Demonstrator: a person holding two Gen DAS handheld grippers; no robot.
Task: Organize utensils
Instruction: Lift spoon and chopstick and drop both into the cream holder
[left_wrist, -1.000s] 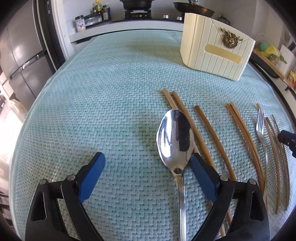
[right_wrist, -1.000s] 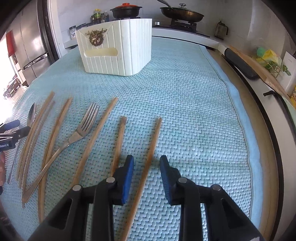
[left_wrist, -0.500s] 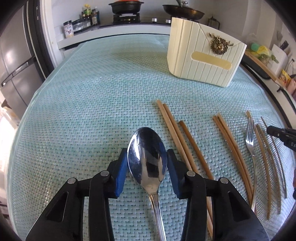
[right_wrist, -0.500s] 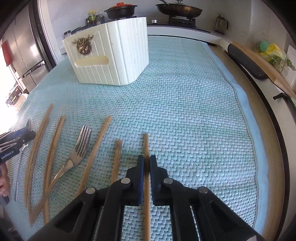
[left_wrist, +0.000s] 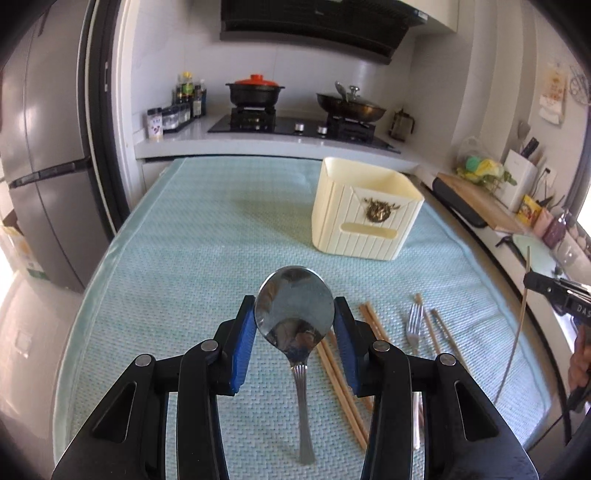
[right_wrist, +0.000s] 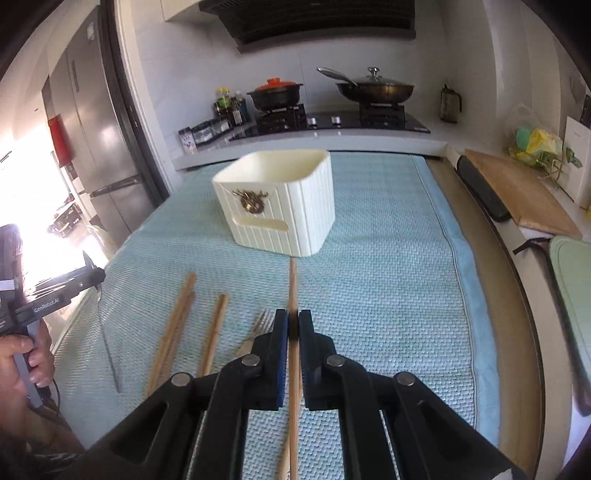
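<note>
In the left wrist view my left gripper is shut on the bowl of a steel spoon, which hangs lifted above the teal mat, handle toward me. My right gripper is shut on a wooden chopstick, also raised off the mat and pointing at the cream utensil holder. That holder stands open-topped on the mat. Several chopsticks and a fork still lie on the mat; the same chopsticks and the fork show in the right view.
The teal woven mat covers the table. Behind it runs a counter with a stove, a red-lidded pot and a pan. A fridge stands left, a cutting board right. A person's hand holds the left gripper.
Both grippers closed, the left on the spoon, the right on a chopstick. Both then rose off the mat with their utensils, and the views tilted up toward the kitchen.
</note>
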